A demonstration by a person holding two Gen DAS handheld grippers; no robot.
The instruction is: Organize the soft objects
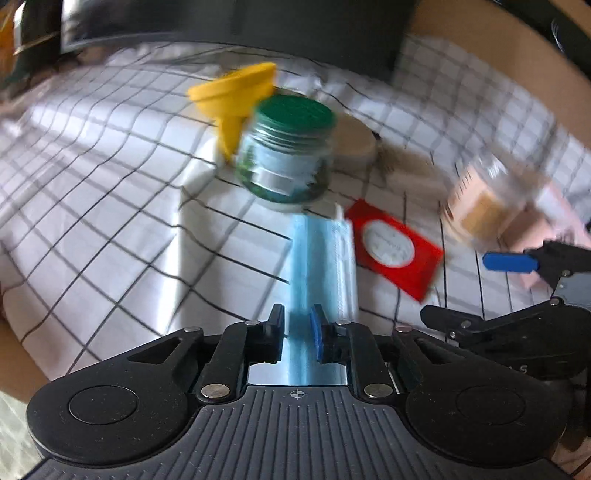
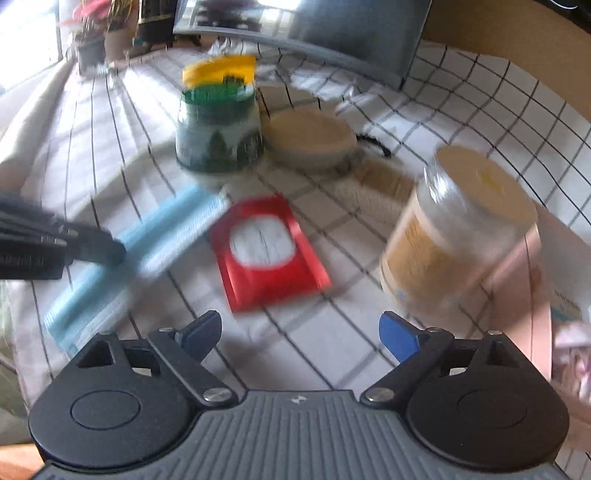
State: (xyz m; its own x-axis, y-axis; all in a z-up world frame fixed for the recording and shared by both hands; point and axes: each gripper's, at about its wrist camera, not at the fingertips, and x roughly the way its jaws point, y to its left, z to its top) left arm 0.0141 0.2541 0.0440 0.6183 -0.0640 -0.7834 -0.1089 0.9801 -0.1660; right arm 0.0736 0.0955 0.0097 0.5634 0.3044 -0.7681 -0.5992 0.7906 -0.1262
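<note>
A folded blue face mask lies on the checked cloth, and my left gripper is shut on its near end. The right wrist view shows the mask at the left with the left gripper's black fingers on it. My right gripper is open and empty, held above the cloth in front of a red packet. The right gripper also shows in the left wrist view at the right edge, its jaws apart.
A green-lidded jar, a yellow funnel and a round beige tin stand behind the mask. A clear jar with a tan label stands at the right, next to a pink box. Cardboard walls the back right.
</note>
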